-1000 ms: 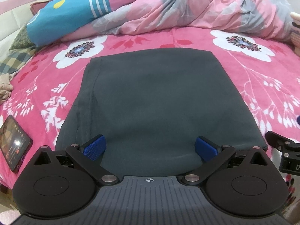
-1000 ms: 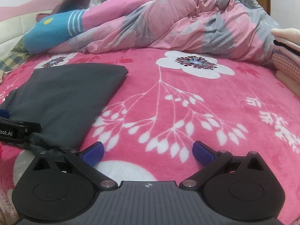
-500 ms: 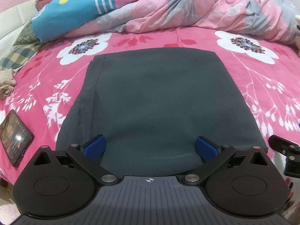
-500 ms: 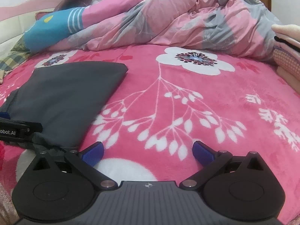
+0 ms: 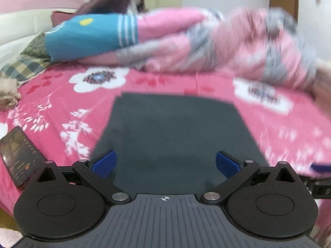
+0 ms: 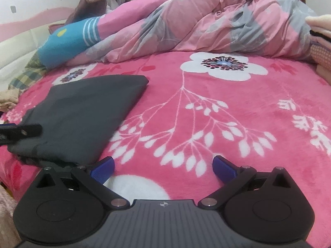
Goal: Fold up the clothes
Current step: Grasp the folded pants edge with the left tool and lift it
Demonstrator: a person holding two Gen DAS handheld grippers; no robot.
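Both wrist views look low across the bed [image 6: 206,107], sharing the dark garment [image 5: 175,132].

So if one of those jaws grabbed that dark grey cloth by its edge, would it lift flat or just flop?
Probably flop: the dark grey cloth lies limp on the pink blanket, with soft rumples at its near edge. It looks thin and likely light. Being folded in layers, it could well fall open if lifted by one corner.

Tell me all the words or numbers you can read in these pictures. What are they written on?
None can be read now.
Phone on the pink blanket: its screen glows, but the marks are too small and blurred.
Left tool seen from the right wrist view: any print on it is smeared by motion.
Right tool: only a small cross mark on its body, no letters.
Dark grey garment: plain, no label showing.
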